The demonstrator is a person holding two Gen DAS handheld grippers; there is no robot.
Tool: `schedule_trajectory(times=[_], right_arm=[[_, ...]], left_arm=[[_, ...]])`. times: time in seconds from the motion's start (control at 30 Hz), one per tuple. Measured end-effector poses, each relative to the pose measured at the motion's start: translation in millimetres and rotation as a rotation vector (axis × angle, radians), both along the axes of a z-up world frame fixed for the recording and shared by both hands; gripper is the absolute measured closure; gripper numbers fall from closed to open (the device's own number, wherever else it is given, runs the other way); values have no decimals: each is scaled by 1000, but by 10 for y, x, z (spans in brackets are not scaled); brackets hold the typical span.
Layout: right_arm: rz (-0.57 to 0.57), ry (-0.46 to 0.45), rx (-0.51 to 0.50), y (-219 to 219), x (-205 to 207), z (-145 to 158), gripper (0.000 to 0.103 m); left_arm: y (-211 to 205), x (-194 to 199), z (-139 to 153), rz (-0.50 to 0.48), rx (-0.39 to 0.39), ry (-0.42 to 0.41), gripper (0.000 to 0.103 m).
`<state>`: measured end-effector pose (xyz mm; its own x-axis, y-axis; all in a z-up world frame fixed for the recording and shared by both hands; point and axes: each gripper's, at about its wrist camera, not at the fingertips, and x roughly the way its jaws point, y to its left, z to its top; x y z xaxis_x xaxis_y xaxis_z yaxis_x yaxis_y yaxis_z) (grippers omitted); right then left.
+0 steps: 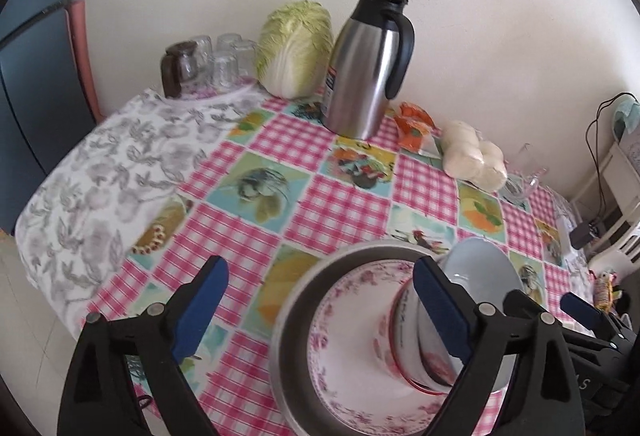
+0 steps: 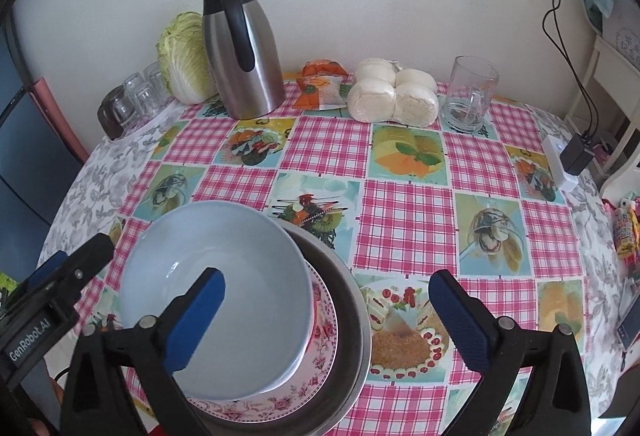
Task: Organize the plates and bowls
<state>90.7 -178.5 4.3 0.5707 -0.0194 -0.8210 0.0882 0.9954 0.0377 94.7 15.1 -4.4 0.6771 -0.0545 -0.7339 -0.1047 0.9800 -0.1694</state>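
A stack stands near the table's front edge: a steel pan holds a pink floral plate, and on it sit a floral bowl and a pale blue bowl. My left gripper is open above the stack's left side, its right finger over the bowls. My right gripper is open, its left finger over the blue bowl. Neither holds anything.
At the back of the checked tablecloth stand a steel thermos jug, a cabbage, upturned glasses, a snack packet, bagged buns and a glass mug.
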Motion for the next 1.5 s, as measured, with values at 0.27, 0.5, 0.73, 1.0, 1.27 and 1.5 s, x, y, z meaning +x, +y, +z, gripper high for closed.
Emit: schedule_trajectory(times=[0.27, 0.5, 0.73, 1.0, 1.27, 1.5], right_arm=[[-50, -42, 24, -112, -206, -24, 0], [-66, -80, 6, -105, -398, 10, 0], [-63, -93, -15, -75, -566, 21, 0], [-46, -79, -37, -34, -805, -38, 0], [-30, -36, -65, 0, -1013, -211, 0], [-29, -3, -81, -10, -1123, -335, 0]], left_arm=[[-53, -101, -55, -19, 87, -6, 0], [-50, -246, -72, -44, 87, -19, 0], [11, -389, -127, -52, 61, -22, 0], [6, -547, -226, -66, 102, 6, 0], [88, -618, -361, -66, 99, 108, 0], [166, -677, -426, -130, 97, 115, 0]])
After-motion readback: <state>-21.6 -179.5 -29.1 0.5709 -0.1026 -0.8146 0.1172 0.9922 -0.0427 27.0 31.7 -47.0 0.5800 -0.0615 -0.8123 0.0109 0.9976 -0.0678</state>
